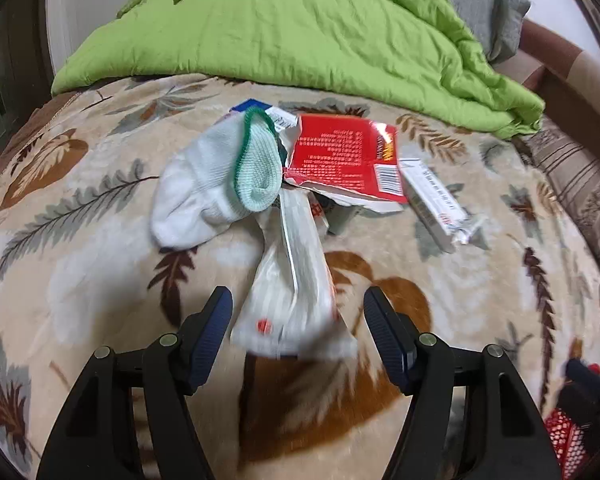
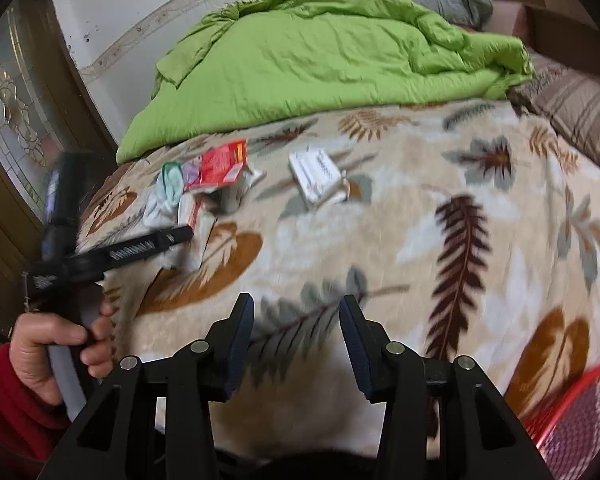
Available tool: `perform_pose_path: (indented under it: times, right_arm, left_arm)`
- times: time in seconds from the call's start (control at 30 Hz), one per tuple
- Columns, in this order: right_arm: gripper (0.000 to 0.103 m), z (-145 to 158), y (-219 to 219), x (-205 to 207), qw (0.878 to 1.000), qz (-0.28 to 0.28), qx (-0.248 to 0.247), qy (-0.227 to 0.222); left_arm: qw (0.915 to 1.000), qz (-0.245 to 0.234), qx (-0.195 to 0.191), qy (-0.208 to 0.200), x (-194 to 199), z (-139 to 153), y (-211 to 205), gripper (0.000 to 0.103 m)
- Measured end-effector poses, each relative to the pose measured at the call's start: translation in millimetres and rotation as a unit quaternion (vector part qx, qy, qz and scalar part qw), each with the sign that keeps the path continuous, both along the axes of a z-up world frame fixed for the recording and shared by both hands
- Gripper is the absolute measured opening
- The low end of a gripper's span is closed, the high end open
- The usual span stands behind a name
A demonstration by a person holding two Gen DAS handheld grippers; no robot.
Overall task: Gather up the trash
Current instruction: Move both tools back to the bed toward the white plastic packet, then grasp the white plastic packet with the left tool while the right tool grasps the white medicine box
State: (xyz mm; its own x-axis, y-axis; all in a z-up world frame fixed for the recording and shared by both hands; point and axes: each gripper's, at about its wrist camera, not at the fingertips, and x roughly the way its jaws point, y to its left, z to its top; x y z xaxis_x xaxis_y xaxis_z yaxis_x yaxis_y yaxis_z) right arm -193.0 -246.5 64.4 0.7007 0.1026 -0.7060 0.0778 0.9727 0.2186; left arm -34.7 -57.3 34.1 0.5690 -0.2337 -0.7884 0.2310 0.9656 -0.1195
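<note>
In the left wrist view my left gripper [image 1: 298, 304] is open, its jaws either side of the near end of a white plastic wrapper [image 1: 296, 292] lying on the leaf-patterned blanket [image 1: 100, 272]. Beyond it lie a white sock with a green cuff [image 1: 216, 176], a torn red packet [image 1: 344, 160] and a white carton [image 1: 436, 204]. My right gripper [image 2: 296, 312] is open and empty above bare blanket [image 2: 380, 240]. In the right wrist view the left gripper [image 2: 176, 236] reaches the wrapper [image 2: 188, 208], with the red packet [image 2: 220, 164] and white carton [image 2: 316, 176] beyond.
A crumpled green quilt [image 1: 300, 28] and grey pillow [image 1: 480, 4] lie at the far side of the bed. A red mesh basket [image 2: 580, 412] sits at the near right, also in the left wrist view [image 1: 564, 440]. A glass-panelled door [image 2: 16, 120] stands at left.
</note>
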Motion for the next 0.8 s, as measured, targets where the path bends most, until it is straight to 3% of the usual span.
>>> perform_pose_path:
  times: [0.23, 0.37, 0.8]
  right_arm:
    - [0.068, 19.6, -12.7, 48.6, 0.999, 0.023, -0.028, -0.004]
    - [0.072, 19.1, -11.9, 95.1, 0.997, 0.048, -0.058, 0.008]
    - [0.072, -42.1, -9.5, 223.8, 0.985, 0.076, -0.122, 0.096]
  left_arm:
    - [0.9998, 0.017, 0.004, 0.006, 22.4, -17.5, 0.8, 0.067]
    - [0.9998, 0.020, 0.000, -0.007, 21.1, -21.4, 2.9, 0.067]
    - [0.9993, 0.008, 0.000, -0.037, 17.2, -29.7, 4.3, 0.064]
